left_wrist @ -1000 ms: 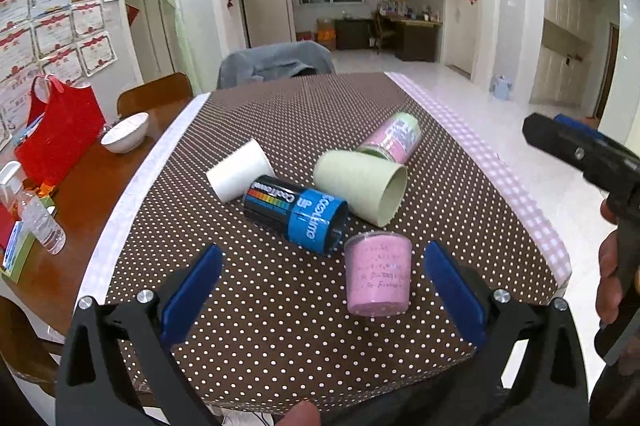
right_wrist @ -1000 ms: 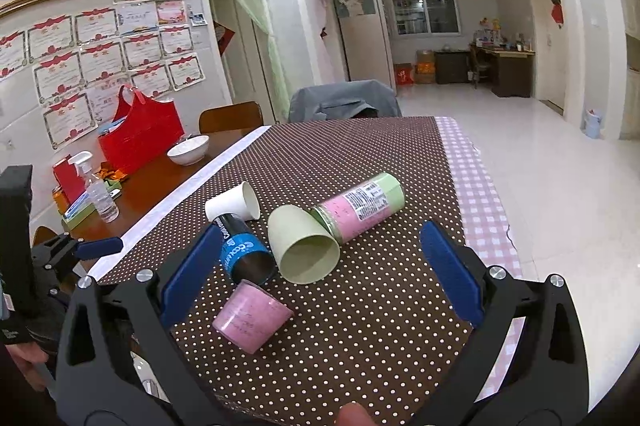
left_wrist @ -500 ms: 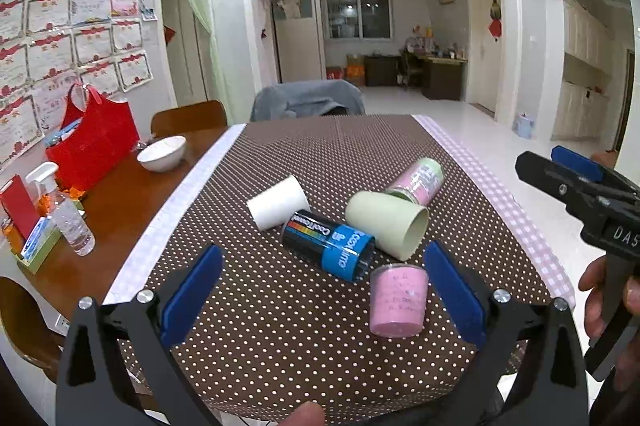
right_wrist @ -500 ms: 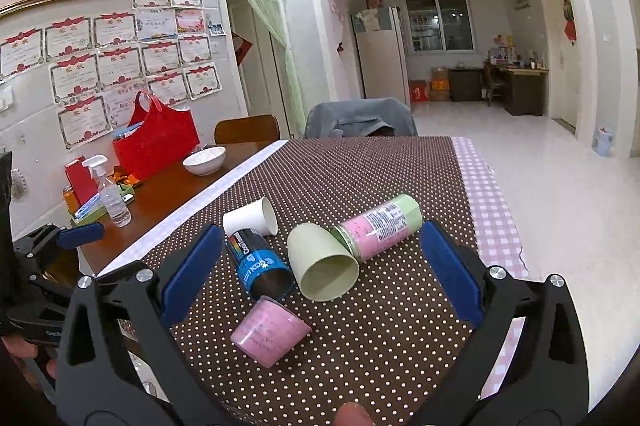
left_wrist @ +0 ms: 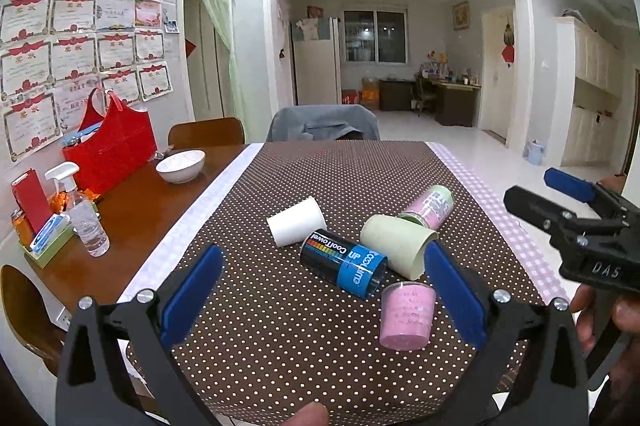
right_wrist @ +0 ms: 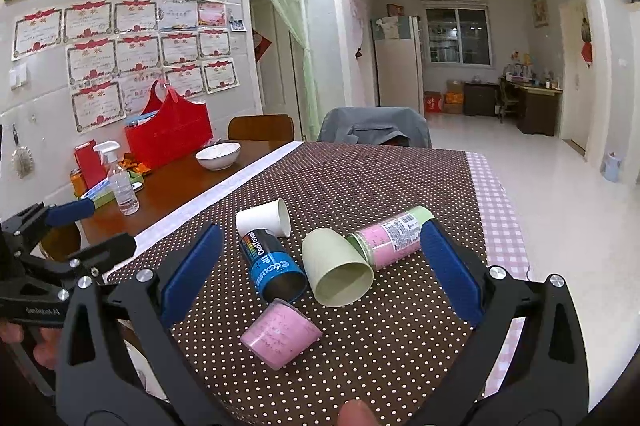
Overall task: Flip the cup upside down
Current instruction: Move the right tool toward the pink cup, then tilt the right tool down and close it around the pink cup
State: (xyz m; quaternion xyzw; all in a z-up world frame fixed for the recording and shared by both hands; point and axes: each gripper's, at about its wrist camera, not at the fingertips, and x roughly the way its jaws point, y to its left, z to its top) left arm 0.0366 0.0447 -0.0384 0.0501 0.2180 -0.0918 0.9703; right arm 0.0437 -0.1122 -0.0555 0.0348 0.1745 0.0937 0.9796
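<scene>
Several cups lie on their sides on the dotted brown tablecloth [left_wrist: 340,162]: a white paper cup [left_wrist: 296,226] [right_wrist: 262,218], a black and blue cup [left_wrist: 344,262] [right_wrist: 272,266], a pale green cup [left_wrist: 396,246] [right_wrist: 336,272], a pink and green cup [left_wrist: 428,206] [right_wrist: 390,236] and a small pink cup [left_wrist: 406,316] [right_wrist: 280,334]. My left gripper [left_wrist: 320,298] is open and empty, above the near table edge. My right gripper [right_wrist: 316,274] is open and empty, also short of the cups. It shows at the right in the left wrist view [left_wrist: 568,222].
On the bare wooden table part at the left stand a white bowl [left_wrist: 180,166], a red bag [left_wrist: 110,146], a spray bottle [left_wrist: 84,218] and a small box of items [left_wrist: 44,234]. A chair with a grey jacket [left_wrist: 324,124] is at the far end.
Both grippers have risen and tilted up, so the cups sit lower in both views and more of the room shows. The cups have not moved. Both grippers stay open.
</scene>
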